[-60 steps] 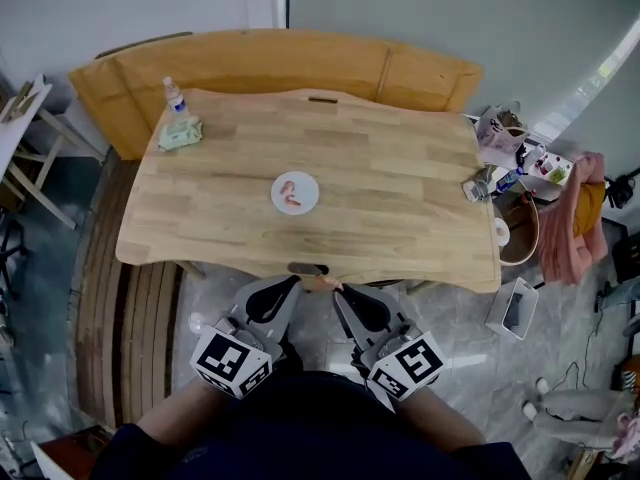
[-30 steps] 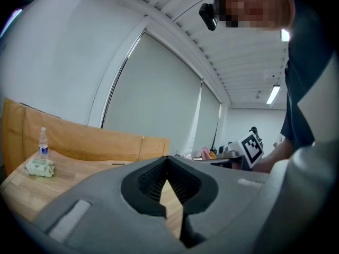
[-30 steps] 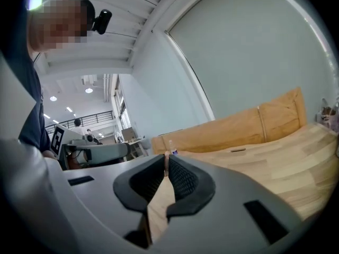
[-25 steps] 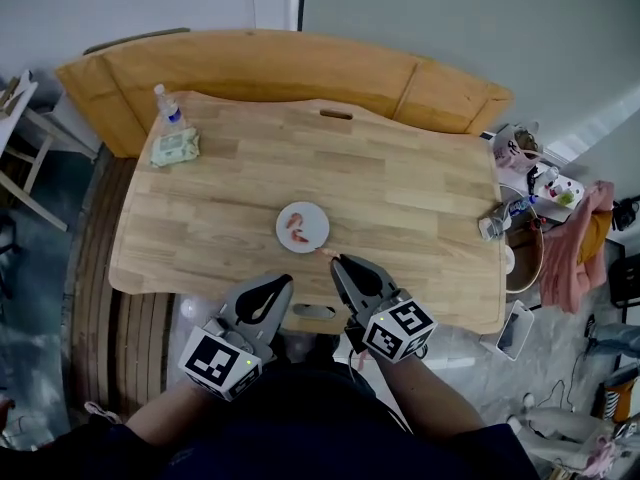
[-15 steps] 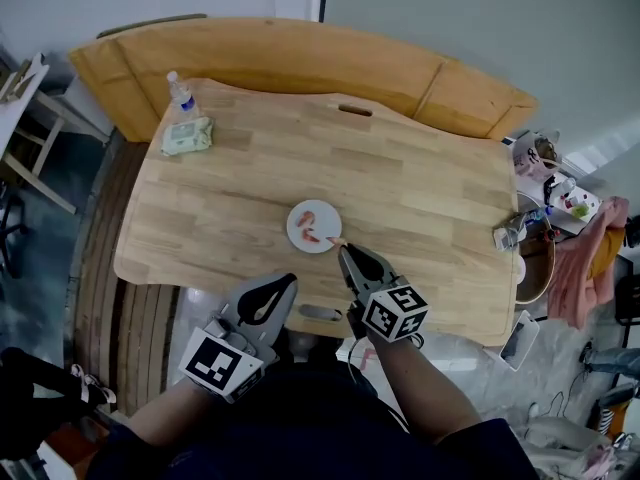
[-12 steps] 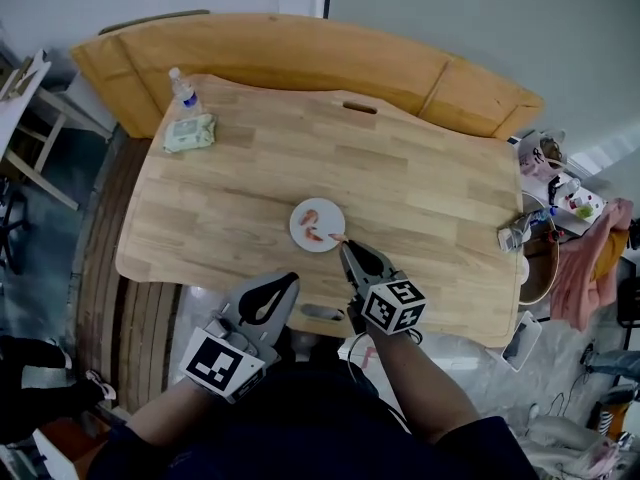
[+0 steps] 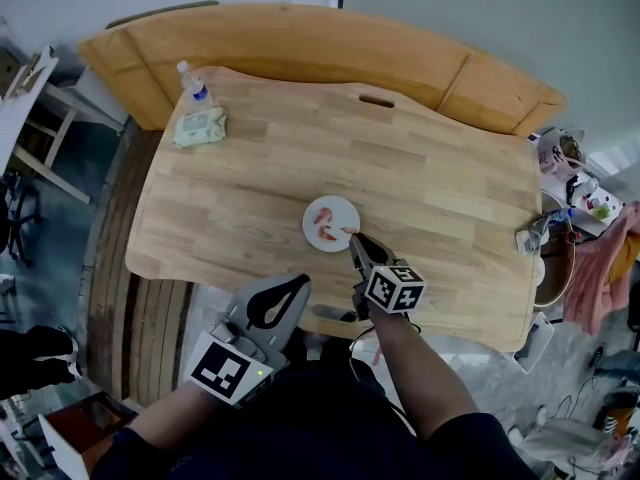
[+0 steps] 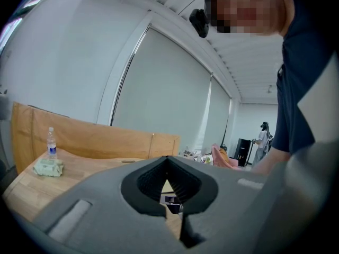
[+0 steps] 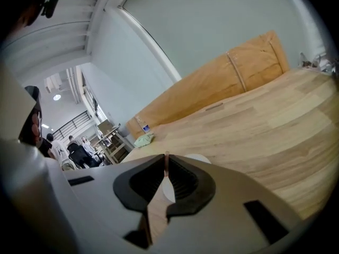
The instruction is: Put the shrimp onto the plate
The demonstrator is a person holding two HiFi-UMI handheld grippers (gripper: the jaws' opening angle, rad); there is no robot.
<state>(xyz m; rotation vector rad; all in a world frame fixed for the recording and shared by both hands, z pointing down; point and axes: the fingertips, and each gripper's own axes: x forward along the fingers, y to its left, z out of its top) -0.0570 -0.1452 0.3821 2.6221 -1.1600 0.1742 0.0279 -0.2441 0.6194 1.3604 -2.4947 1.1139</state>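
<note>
A white plate [image 7: 341,209] lies near the front middle of the wooden table [image 7: 420,188], with two pink shrimp [image 7: 323,217] on it. My right gripper [image 7: 353,237] reaches over the table's front edge to the plate's near right rim, shut on a small pink shrimp [image 7: 347,230]. In the right gripper view that shrimp [image 9: 166,159] shows as a thin pink sliver pinched at the tips, with the plate [image 9: 201,157] just beyond. My left gripper [image 7: 299,281] hangs below the table's front edge, jaws shut with nothing in them; in its own view the tips [image 8: 168,158] meet.
A water bottle [image 7: 196,80] and a green pack of wipes [image 7: 202,125] stand at the table's far left corner. An orange bench [image 7: 300,43] curves behind the table. Bags and clutter [image 7: 565,163] sit on the floor at right, a wooden stand [image 7: 45,138] at left.
My right gripper has come forward and down over the table's front edge to the plate's rim, carrying the shrimp. The left gripper has stayed about where it was.
</note>
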